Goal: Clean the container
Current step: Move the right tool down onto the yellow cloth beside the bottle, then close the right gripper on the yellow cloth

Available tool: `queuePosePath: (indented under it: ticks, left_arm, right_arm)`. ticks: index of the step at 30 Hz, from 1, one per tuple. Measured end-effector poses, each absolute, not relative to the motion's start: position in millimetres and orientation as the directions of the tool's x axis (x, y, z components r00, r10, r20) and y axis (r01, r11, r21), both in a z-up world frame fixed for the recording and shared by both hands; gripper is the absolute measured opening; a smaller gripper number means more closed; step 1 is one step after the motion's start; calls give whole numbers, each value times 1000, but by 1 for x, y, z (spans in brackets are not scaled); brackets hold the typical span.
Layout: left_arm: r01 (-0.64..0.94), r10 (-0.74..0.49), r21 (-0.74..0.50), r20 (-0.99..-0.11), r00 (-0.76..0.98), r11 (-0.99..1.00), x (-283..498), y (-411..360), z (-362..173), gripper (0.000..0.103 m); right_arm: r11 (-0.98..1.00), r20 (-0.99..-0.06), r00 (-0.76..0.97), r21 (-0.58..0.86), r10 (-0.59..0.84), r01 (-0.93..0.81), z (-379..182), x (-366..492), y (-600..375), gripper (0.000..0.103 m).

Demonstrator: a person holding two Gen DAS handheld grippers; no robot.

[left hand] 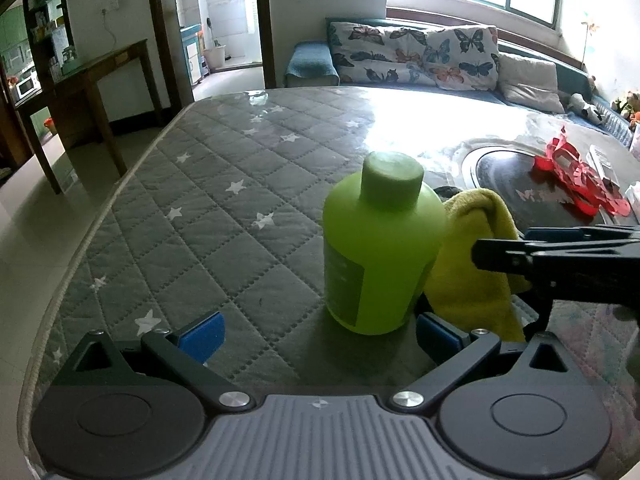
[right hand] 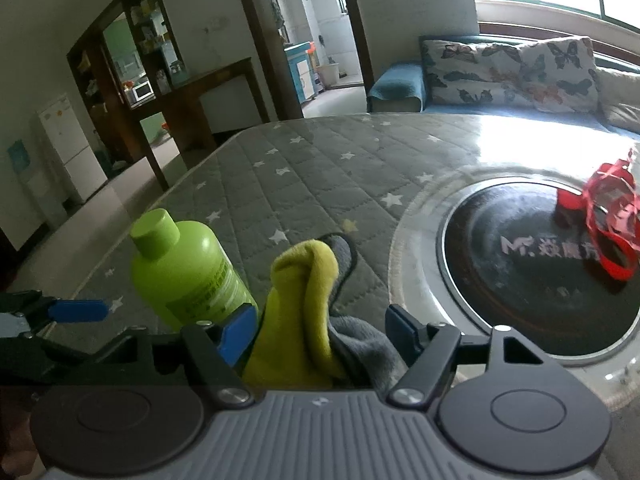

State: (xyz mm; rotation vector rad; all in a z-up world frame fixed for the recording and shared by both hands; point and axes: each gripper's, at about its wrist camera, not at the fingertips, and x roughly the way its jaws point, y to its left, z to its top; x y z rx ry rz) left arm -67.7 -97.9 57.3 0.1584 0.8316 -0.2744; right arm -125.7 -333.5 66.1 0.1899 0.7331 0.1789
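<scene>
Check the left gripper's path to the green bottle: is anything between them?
Nothing visible blocks it. The left gripper stands open with the green bottle upright just ahead, bare quilted table cover between them. The yellow cloth sits on the bottle's right side, off that path.

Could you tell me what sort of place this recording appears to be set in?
Most likely a home living and dining room: a sofa with butterfly-print cushions under a window, a quilted star-pattern table cover, and a white fridge by a dark wooden shelf unit.
</scene>
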Motion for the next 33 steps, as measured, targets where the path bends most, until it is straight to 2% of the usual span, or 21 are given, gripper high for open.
queuePosePath:
  ticks: [12, 15, 17, 19, 33]
  left_arm:
    - [297, -174, 32, -750, 638, 954, -70, -94, 54, 103]
    - [294, -172, 30, -752, 636, 955, -70, -93, 53, 103]
    - [291, -170, 30, -754, 634, 956, -70, -92, 52, 103]
    - [291, -170, 28, -756, 632, 956, -68, -92, 52, 103]
    - [286, -169, 23, -762, 625, 958, -60, -91, 50, 103]
  right_arm:
    - [961, -672, 699, 261, 245, -86, 42, -98, -331, 54]
    - [959, -677, 691, 268, 254, -89, 36, -93, -330, 45]
    - [955, -671, 692, 282, 267, -95, 37, -92, -328, 33]
    - [946, -657, 697, 307, 286, -99, 41, -93, -331, 26]
    - [888, -505, 774, 433, 382, -155, 94, -104, -349, 25]
